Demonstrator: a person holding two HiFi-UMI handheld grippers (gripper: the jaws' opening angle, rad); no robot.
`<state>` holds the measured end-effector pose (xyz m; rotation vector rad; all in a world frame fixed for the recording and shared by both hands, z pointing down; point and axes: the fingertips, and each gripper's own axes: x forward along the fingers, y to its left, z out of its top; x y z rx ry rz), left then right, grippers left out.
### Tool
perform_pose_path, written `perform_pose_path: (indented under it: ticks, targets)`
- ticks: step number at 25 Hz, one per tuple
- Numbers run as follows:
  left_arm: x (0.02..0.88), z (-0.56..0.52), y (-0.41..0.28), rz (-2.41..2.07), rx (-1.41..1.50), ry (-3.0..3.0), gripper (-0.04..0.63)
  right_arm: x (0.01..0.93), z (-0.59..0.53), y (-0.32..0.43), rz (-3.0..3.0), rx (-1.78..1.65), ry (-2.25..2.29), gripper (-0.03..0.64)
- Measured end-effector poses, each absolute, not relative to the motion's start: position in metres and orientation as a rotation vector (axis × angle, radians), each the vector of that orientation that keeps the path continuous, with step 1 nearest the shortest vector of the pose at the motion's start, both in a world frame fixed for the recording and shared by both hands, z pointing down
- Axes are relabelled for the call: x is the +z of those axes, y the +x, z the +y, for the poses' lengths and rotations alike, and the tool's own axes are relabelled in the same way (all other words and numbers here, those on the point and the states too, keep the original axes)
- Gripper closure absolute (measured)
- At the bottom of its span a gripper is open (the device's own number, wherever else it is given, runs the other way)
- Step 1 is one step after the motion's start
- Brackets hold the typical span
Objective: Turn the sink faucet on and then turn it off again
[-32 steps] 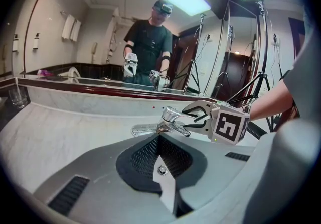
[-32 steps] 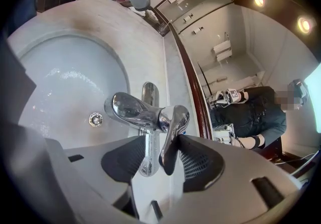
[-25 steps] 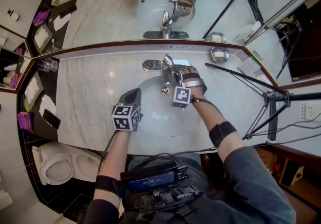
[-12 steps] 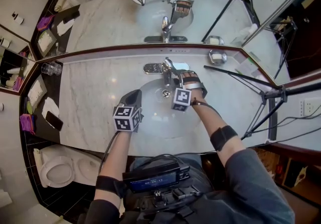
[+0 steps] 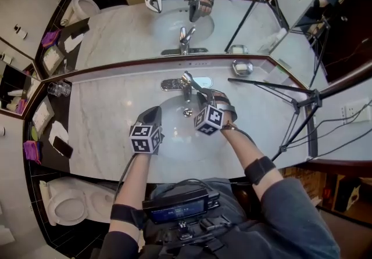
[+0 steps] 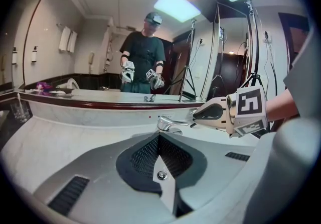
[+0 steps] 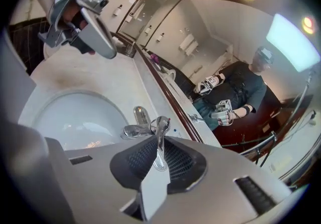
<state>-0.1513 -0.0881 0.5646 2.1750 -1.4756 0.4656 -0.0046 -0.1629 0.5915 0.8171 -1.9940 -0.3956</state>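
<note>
- Right gripper [image 7: 159, 163]: clamping narrow on the faucet lever [image 7: 160, 140]; jaws having just been closing, with the thin chrome lever lying between the pads; pointing downward toward the back of the basin.
- Faucet [image 5: 186, 87]: standing at the rear centre of the sink basin [image 5: 174, 133], just in front of the mirror [image 5: 116, 25]; lever slanting upward from the faucet head toward the right gripper in the head view; spout [image 7: 131, 130] reaching out over the basin.
- Left gripper [image 6: 160, 158]: showing jaws pressed fully together and holding nothing; hovering over the front left rim of the basin, well apart from the faucet; facing the faucet and the right gripper in its own view.
- Running water: proving impossible to make out in any view.
- Countertop [image 5: 99, 110]: marble, surrounding the basin; carrying a glass tumbler [image 5: 56, 88] at its far left end and a small metal dish [image 5: 242, 68] to the right of the faucet, both close to the mirror.
- Tripod [image 5: 314, 99]: standing at the right of the counter; stretching one leg across the countertop toward the faucet.
- Mirror: reflecting the person, both grippers and the faucet.
</note>
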Motion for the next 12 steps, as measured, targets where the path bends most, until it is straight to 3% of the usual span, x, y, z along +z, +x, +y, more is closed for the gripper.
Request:
perform_pose_path:
  ticks: [3, 12]
  targets:
    - [0.56, -0.087, -0.147, -1.476, 0.462, 2.191, 0.594, 0.581, -0.158, 0.005, -2.072, -0.253, 0.919, 0.592]
    - [0.549, -0.082, -0.144, -1.486, 0.457, 2.215, 0.594, 0.561, -0.139, 0.037, -2.334, 0.451, 1.183, 0.597]
